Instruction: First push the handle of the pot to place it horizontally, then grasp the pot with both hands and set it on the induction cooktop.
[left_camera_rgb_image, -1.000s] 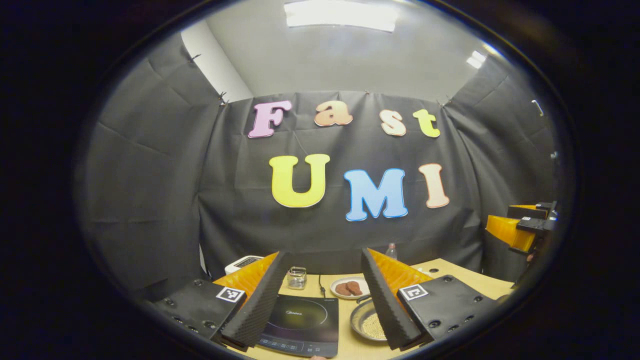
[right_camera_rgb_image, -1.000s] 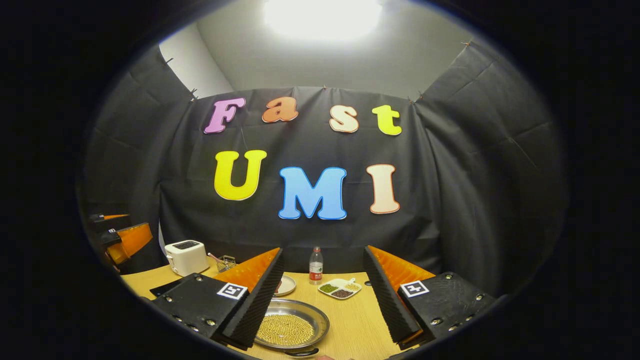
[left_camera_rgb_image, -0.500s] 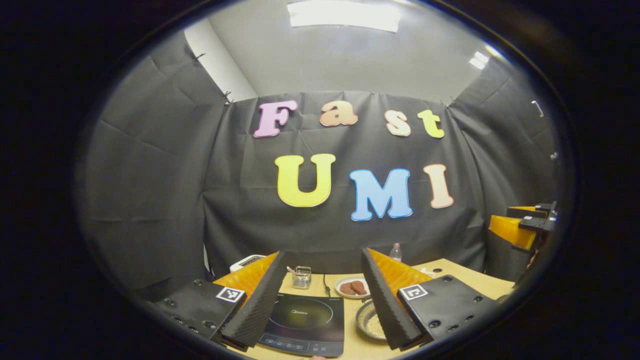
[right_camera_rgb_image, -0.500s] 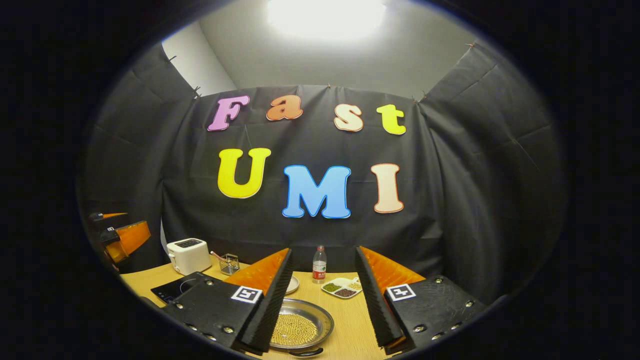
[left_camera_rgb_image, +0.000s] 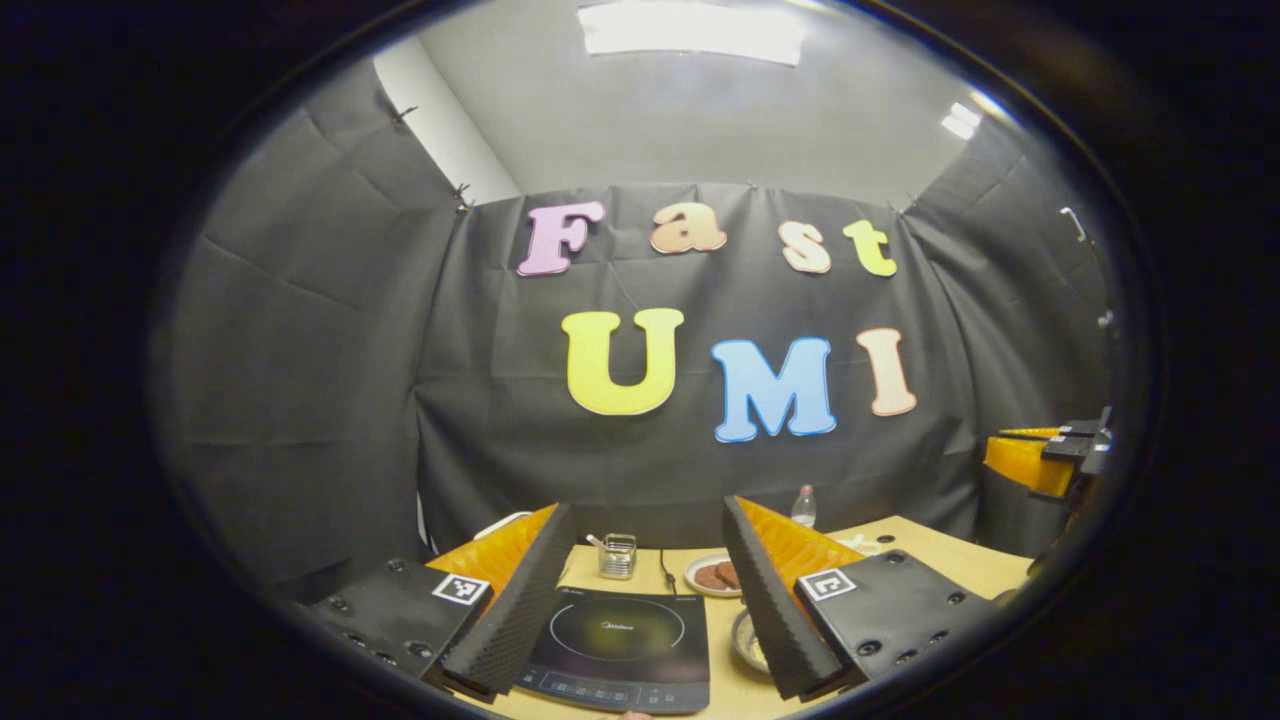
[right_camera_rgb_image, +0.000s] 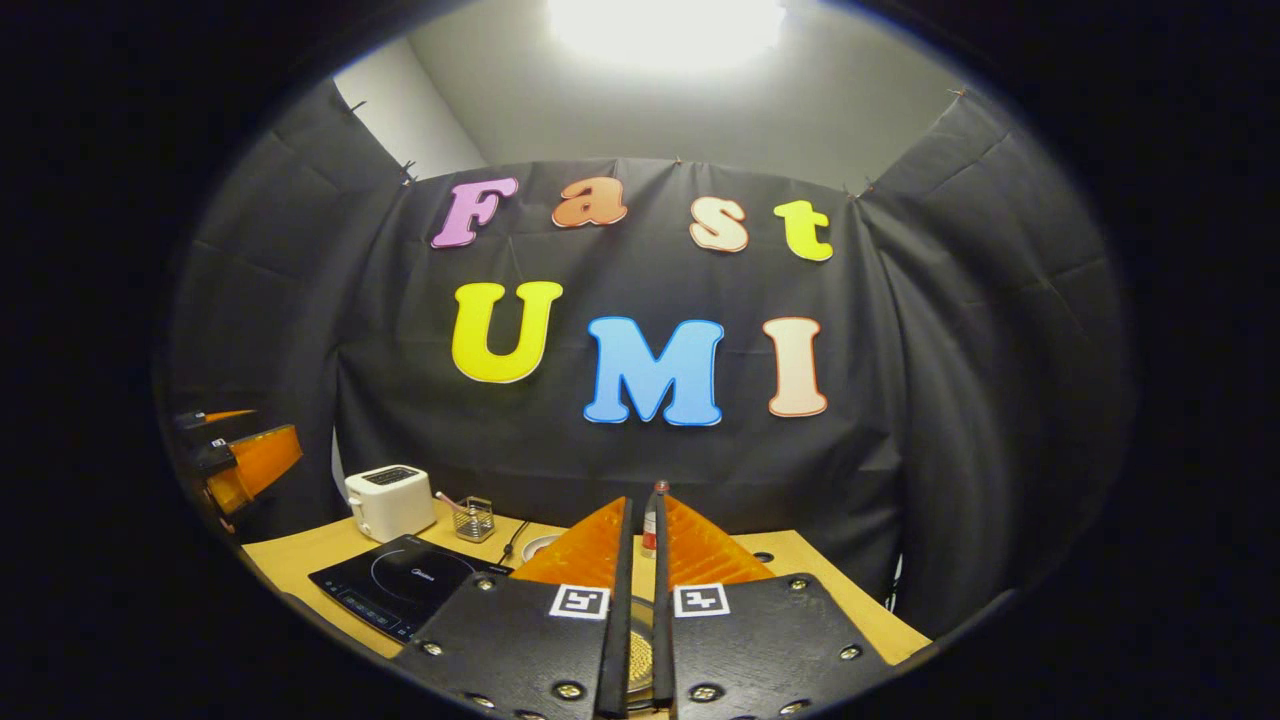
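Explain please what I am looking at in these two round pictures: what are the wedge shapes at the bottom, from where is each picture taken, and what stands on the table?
A person holds one two-finger gripper in each hand, and a camera rides on each, looking forward along its fingers. The wedges are those fingers.

In the left gripper view, the left gripper is open, hanging over the induction cooktop. Beside it lies the pot, partly hidden. Behind stand a plate of brown food and a small wire basket.

In the right gripper view, the right gripper has its fingers nearly together with nothing between them; the grain-filled pot shows through the slit. On the wooden table also stand a white toaster and a bottle. Nothing is held.
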